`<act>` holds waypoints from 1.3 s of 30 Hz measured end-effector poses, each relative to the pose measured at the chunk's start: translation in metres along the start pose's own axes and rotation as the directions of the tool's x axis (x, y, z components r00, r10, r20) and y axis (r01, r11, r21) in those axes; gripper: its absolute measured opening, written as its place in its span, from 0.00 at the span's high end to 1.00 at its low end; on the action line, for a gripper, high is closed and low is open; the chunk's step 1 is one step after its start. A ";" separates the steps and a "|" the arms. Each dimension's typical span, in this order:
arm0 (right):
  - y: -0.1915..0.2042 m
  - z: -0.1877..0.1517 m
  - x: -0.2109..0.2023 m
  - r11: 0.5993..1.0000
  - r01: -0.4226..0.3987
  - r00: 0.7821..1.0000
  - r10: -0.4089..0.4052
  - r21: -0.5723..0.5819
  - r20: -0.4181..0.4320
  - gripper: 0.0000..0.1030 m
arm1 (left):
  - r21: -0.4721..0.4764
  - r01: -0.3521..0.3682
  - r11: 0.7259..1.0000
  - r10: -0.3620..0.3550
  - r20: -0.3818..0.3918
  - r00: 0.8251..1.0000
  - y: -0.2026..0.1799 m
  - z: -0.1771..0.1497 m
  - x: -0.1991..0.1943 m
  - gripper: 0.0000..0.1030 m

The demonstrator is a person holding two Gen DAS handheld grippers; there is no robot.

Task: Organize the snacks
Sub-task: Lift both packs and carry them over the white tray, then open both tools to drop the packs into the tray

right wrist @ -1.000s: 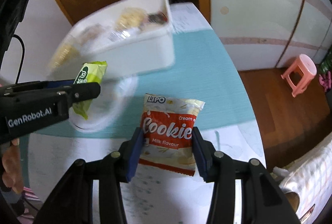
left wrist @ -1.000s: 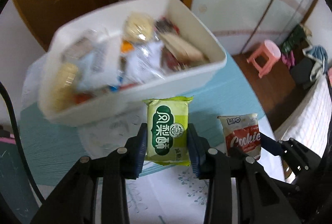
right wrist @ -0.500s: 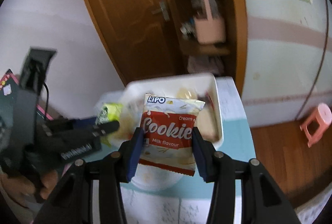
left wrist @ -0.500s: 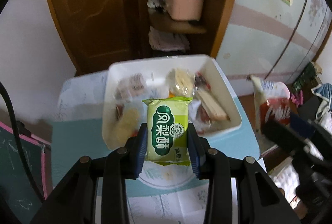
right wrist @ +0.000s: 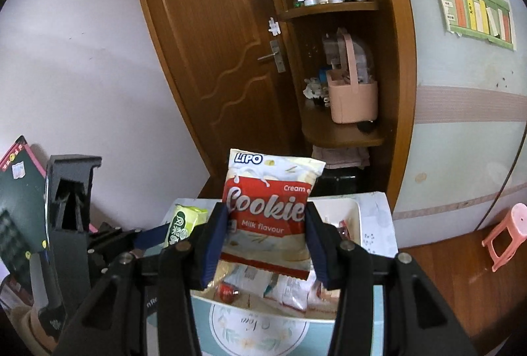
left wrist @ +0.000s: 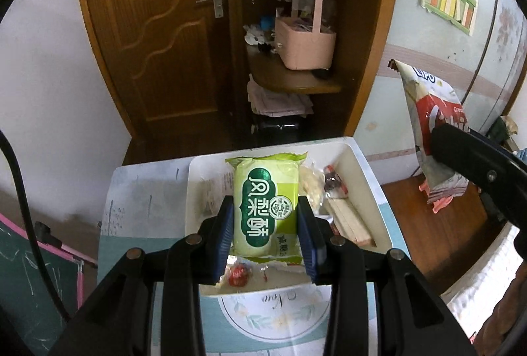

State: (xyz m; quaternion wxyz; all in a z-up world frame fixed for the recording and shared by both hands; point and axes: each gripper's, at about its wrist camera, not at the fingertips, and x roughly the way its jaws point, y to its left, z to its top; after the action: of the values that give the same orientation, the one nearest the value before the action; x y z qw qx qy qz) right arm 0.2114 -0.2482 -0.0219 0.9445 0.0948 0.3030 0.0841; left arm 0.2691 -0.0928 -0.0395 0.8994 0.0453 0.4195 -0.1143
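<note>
In the left wrist view the left gripper [left wrist: 266, 225] is closed on a green snack packet [left wrist: 266, 207]; its two blue pads press the long sides of the packet, which stands upright between them. In the right wrist view the right gripper [right wrist: 267, 240] is closed in the same way on a red and white cookie packet [right wrist: 270, 217] with the words "Cookies" and "Milk flavour" on it, also upright. Both packets are held in the air above a white bin [left wrist: 370, 191], which stands on a table with a light blue cloth [left wrist: 108, 260]. In the bin lie other snacks: a small red wrapped sweet [left wrist: 237, 273] near the front edge, a long pale wafer pack [left wrist: 350, 221] along the right side, and some clear packets that I cannot read. Just in front of the bin a round white mat with a flower pattern [left wrist: 276, 316] lies on the cloth. From the left camera the cookie packet shows at the right, higher than the bin. Behind the table are a brown wooden door [left wrist: 164, 26] and an open corner shelf with a pink basket [left wrist: 304, 43]. A pink stool [right wrist: 504, 234] stands on the wooden floor at the right.
</note>
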 end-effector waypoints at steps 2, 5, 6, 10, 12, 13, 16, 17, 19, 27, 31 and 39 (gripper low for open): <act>-0.002 0.003 0.007 1.000 0.001 1.000 -0.001 0.006 -0.006 0.55 | -0.002 -0.004 1.000 0.004 -0.001 1.000 0.001 0.003 0.004 0.66; -0.006 0.005 0.018 1.000 0.007 1.000 -0.007 0.012 -0.023 0.55 | -0.002 -0.011 1.000 0.011 -0.009 1.000 0.001 0.008 0.015 0.66; -0.007 0.005 0.023 1.000 0.008 0.999 -0.007 0.015 -0.033 0.55 | -0.003 -0.012 1.000 0.012 -0.011 1.000 0.001 0.009 0.018 0.66; -0.009 0.004 0.038 1.000 0.004 0.998 -0.002 0.023 -0.067 0.55 | -0.013 -0.013 1.000 0.013 -0.025 1.000 0.004 0.011 0.030 0.66; -0.010 0.003 0.046 1.000 0.009 0.997 -0.007 0.024 -0.080 0.55 | -0.017 -0.016 1.000 0.015 -0.033 0.999 0.006 0.011 0.036 0.66; -0.010 0.002 0.049 1.000 0.011 0.996 -0.009 0.025 -0.085 0.55 | -0.017 -0.017 1.000 0.016 -0.036 0.999 0.006 0.012 0.039 0.66; -0.011 0.001 0.057 1.000 0.017 0.995 -0.014 0.025 -0.098 0.55 | -0.018 -0.023 1.000 0.022 -0.044 0.999 0.008 0.013 0.047 0.66; -0.011 0.001 0.061 0.999 0.022 0.994 -0.019 0.025 -0.104 0.55 | -0.020 -0.023 1.000 0.023 -0.047 0.999 0.009 0.013 0.050 0.66; -0.012 0.001 0.067 0.999 0.026 0.993 -0.023 0.029 -0.112 0.55 | -0.026 -0.026 0.999 0.024 -0.056 0.998 0.011 0.014 0.056 0.66; -0.015 -0.004 0.094 0.998 0.054 0.985 -0.047 0.035 -0.168 0.54 | -0.039 -0.031 0.999 0.028 -0.082 0.996 0.017 0.017 0.077 0.52; -0.020 -0.006 0.107 0.996 0.060 0.978 -0.047 0.060 -0.202 0.51 | -0.040 -0.019 0.999 0.015 -0.094 0.995 0.019 0.016 0.084 0.11; -0.033 -0.022 0.125 0.989 0.079 0.961 -0.041 0.128 -0.275 0.29 | -0.014 -0.045 0.999 0.043 -0.114 0.993 0.021 0.006 0.093 0.06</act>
State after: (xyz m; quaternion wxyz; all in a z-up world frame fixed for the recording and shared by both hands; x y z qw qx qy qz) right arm 0.3023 -0.2503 -0.1172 0.8874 0.1380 0.4374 0.0466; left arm 0.3362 -0.0887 -0.1072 0.8767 0.0534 0.4698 -0.0880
